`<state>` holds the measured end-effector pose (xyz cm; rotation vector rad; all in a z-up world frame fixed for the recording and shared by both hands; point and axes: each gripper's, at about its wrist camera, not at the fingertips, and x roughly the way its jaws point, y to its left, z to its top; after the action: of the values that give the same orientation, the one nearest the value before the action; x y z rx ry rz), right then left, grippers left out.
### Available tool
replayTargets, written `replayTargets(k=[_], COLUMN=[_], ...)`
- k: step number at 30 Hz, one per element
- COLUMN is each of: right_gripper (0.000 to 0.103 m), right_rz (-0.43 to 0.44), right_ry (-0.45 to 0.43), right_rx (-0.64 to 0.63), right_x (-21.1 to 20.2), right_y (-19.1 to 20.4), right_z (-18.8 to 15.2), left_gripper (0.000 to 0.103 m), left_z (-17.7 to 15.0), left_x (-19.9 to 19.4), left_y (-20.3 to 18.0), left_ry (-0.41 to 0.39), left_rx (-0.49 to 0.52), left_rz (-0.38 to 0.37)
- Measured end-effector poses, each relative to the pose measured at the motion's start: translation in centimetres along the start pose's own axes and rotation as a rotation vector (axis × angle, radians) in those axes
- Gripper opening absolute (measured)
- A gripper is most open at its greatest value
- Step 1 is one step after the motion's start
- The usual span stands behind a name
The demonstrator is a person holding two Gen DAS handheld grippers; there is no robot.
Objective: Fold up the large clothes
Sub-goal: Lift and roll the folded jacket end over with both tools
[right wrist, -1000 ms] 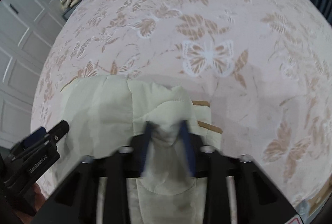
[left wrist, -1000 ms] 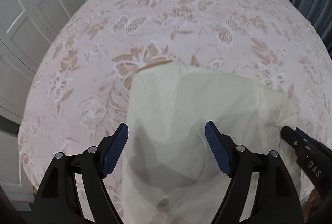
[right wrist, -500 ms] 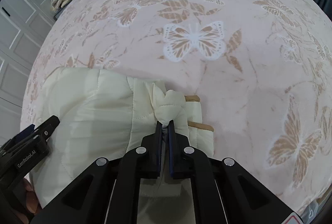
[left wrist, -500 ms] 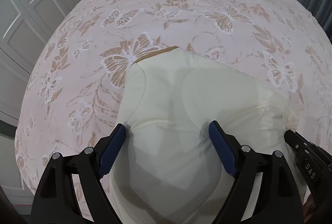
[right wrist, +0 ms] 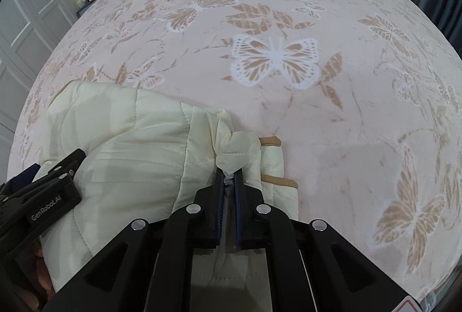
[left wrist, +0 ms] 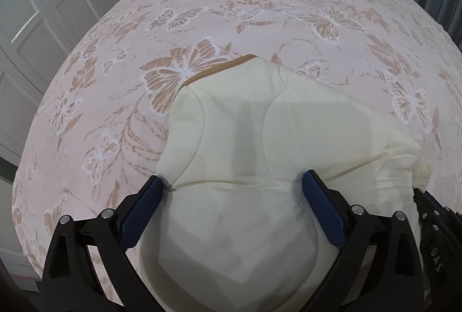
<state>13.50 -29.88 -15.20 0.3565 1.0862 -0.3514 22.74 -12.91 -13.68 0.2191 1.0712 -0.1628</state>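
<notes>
Near the foot of the bed (left wrist: pixel 260 9), on its pink butterfly-print cover, lies a cream quilted jacket (left wrist: pixel 260 153), bunched and partly folded, with tan trim peeking out at its far edge. Over it sits the left tool (left wrist: pixel 234 196), whose jaws have just been opening; they now stand wide, the padded cloth bulging between the blue pads, which touch it at most lightly. At the jacket's right end the right tool (right wrist: pixel 229 182) is clamped tight on a pinched fold of cream fabric (two tan-edged cuffs lie just beside it).
</notes>
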Motion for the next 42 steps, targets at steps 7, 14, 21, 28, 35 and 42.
replayTargets(k=[7, 14, 21, 28, 35, 42], right_gripper=[0.019, 0.057, 0.063, 0.073, 0.040, 0.023], right_rz=[0.129, 0.192, 0.263, 0.385, 0.479, 0.375], right_ry=[-0.035, -0.027, 0.087, 0.157, 0.176, 0.029], right_rx=[0.121, 0.116, 0.149, 0.253, 0.286, 0.093], right_x=[-4.0, -11.4, -10.2, -6.6, -5.1, -11.9], right_y=[-2.0, -4.4, -4.5, -5.1, -4.5, -1.0], right_z=[-0.4, -5.6, -11.2, -11.6, -11.4, -9.6], left_gripper=[0.097, 0.097, 0.098, 0.098, 0.091, 0.058], left_z=[-0.5, -5.7, -11.6, -12.6, -11.7, -8.9], left_x=[-2.2, -6.2, -5.9, -3.1, -2.9, -11.2], left_y=[3.3, 10.2, 12.7, 12.3, 9.9, 8.5], left_ry=[-0.008, 0.073, 0.164, 0.207, 0.256, 0.065], left_rx=[-0.082, -0.231, -0.332, -0.421, -0.386, -0.154], left_rz=[-0.112, -0.250, -0.413, -0.585, -0.664, -0.530])
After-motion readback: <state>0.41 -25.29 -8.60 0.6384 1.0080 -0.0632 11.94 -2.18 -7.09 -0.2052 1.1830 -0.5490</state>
